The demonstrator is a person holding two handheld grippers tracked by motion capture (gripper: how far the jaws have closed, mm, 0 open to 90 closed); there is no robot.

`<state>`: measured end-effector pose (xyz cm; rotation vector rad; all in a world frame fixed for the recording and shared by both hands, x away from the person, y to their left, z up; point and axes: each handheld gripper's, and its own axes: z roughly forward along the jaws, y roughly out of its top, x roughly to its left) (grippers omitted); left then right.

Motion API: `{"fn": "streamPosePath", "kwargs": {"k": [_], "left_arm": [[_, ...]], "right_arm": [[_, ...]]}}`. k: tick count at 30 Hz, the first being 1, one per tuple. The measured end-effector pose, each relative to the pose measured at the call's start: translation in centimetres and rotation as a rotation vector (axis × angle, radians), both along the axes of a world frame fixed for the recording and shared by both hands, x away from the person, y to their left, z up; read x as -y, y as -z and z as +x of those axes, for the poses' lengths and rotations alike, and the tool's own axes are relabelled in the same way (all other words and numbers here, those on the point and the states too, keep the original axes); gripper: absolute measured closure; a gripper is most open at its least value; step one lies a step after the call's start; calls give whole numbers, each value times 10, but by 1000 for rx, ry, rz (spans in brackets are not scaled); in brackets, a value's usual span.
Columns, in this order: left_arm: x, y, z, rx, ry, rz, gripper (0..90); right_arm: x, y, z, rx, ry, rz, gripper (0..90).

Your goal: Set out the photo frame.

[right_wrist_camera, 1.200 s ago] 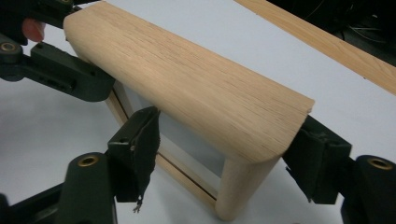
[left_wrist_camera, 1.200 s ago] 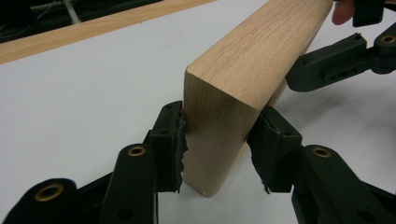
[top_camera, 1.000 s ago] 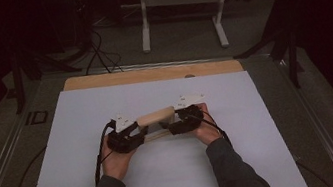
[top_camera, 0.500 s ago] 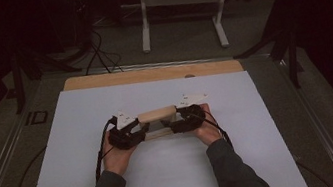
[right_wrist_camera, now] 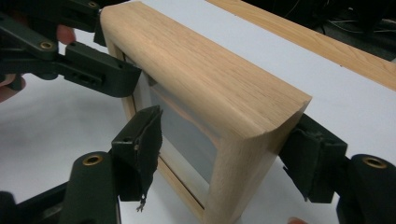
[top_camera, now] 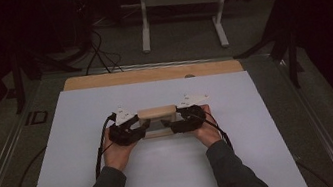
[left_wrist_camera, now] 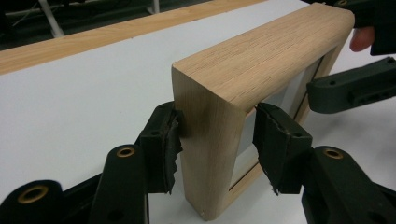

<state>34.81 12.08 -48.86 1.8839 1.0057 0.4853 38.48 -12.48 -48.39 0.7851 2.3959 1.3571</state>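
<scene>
The room was dark, with a white table (top_camera: 93, 186) edged by a wooden strip (top_camera: 151, 74) at its far side and a metal stand (top_camera: 177, 0) on the floor beyond. A wooden frame (top_camera: 158, 121) stood upright on edge near the table's middle, between your two hands. Your left gripper (left_wrist_camera: 215, 140) was clamped on the frame's left upright, one pad (left_wrist_camera: 163, 144) on the outer face and the other against the inner side. Your right gripper (right_wrist_camera: 224, 154) was clamped on the right upright in the same manner. Both grippers met the frame at about mid-height. The frame's bottom edge appeared to rest on the table.
</scene>
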Motion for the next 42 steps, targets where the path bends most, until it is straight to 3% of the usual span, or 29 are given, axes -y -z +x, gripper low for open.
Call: {"fn": "streamPosePath", "kwargs": {"k": [29,39,42], "left_arm": [[-3,-1,6,-14,-20,-40,478],[-3,-2,5,-16,-21,-38,474],[-3,-1,6,-18,-24,-43,474]], "right_arm": [[-2,3,1,-14,17,31,329],[7,1,3,-24,46,49,351],[12,-1,2,-21,49,37,394]]}}
